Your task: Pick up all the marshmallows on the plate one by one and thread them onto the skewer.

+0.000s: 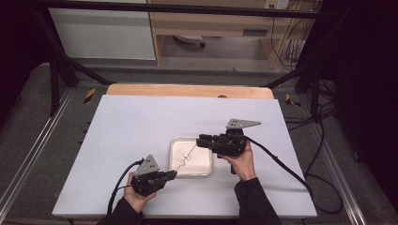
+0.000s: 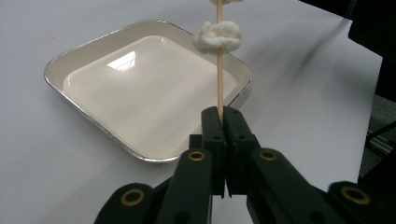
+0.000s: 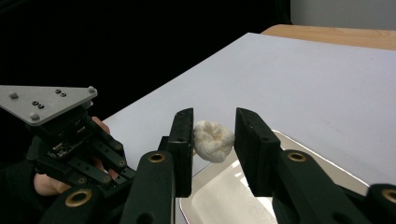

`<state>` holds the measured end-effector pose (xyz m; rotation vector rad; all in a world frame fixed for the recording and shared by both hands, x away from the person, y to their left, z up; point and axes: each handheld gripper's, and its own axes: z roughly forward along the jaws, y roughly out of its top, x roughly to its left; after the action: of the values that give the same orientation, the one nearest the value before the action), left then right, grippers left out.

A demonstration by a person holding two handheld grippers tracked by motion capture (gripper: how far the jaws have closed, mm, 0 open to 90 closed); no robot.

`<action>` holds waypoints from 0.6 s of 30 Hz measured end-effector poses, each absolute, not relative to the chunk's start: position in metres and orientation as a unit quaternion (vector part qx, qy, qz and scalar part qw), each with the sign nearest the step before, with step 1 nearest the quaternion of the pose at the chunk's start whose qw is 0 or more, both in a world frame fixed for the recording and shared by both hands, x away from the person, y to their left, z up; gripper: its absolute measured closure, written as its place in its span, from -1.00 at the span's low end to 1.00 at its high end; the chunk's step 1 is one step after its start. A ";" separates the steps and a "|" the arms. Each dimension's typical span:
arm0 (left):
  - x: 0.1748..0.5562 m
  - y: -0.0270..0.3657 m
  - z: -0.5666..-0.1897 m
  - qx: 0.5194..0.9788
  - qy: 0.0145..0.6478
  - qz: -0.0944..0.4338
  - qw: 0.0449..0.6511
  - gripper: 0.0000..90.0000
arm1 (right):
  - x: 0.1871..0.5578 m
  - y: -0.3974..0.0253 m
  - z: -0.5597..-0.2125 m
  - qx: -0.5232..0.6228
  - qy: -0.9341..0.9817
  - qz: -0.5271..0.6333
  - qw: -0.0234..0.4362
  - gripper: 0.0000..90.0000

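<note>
Over the shallow white metal tray [image 1: 202, 167] near the surface's front edge, our left gripper [image 2: 223, 114] clamps a thin wooden skewer [image 2: 219, 79]. Our right gripper [image 3: 214, 136], jaws apart, brackets a white puffy marshmallow piece [image 3: 213, 140]; we should close gently and slide along the skewer.

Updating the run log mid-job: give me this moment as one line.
left gripper: shut on wooden skewer | right gripper: open around white puffy piece | skewer over metal tray | table

A white table [image 1: 141, 126] sits before what looks like wooden shelving [image 1: 211, 23].
</note>
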<state>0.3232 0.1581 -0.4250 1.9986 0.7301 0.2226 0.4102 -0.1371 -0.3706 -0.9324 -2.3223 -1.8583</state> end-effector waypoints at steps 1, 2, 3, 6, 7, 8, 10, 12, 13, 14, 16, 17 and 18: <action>0.323 0.158 -0.425 0.819 0.300 0.091 0.480 0.97 | 0.410 -0.137 -0.371 -0.300 -0.745 -0.595 0.014 0.52; 0.323 0.158 -0.425 0.820 0.299 0.091 0.480 0.97 | 0.410 -0.137 -0.371 -0.300 -0.746 -0.594 0.014 0.52; 0.323 0.158 -0.425 0.820 0.299 0.091 0.480 0.97 | 0.410 -0.136 -0.372 -0.299 -0.746 -0.594 0.015 0.52; 0.323 0.158 -0.425 0.819 0.296 0.093 0.482 0.97 | 0.411 -0.136 -0.372 -0.298 -0.746 -0.595 0.021 0.52; 0.323 0.158 -0.425 0.819 0.296 0.093 0.482 0.97 | 0.410 -0.136 -0.373 -0.298 -0.746 -0.595 0.023 0.53; 0.323 0.158 -0.425 0.819 0.296 0.094 0.483 0.97 | 0.410 -0.135 -0.373 -0.298 -0.746 -0.595 0.024 0.53; 0.322 0.158 -0.425 0.818 0.295 0.096 0.484 0.97 | 0.410 -0.135 -0.374 -0.298 -0.746 -0.595 0.027 0.54; 0.322 0.158 -0.426 0.817 0.294 0.097 0.486 0.97 | 0.409 -0.134 -0.374 -0.297 -0.744 -0.598 0.030 0.55; 0.322 0.158 -0.426 0.816 0.294 0.098 0.488 0.97 | 0.409 -0.134 -0.375 -0.297 -0.743 -0.599 0.032 0.56; 0.321 0.158 -0.426 0.816 0.294 0.099 0.489 0.97 | 0.408 -0.133 -0.375 -0.297 -0.742 -0.600 0.033 0.57; 0.321 0.158 -0.426 0.814 0.293 0.101 0.492 0.97 | 0.407 -0.133 -0.375 -0.298 -0.739 -0.603 0.035 0.59; 0.321 0.158 -0.426 0.813 0.294 0.102 0.493 0.97 | 0.406 -0.133 -0.375 -0.297 -0.738 -0.605 0.034 0.59; 0.321 0.158 -0.426 0.812 0.293 0.103 0.495 0.97 | 0.406 -0.132 -0.375 -0.298 -0.736 -0.607 0.034 0.60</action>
<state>0.3208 0.1582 -0.4257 1.9675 0.7109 0.2508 0.4057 -0.1325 -0.3746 -0.9152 -2.2634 -1.8661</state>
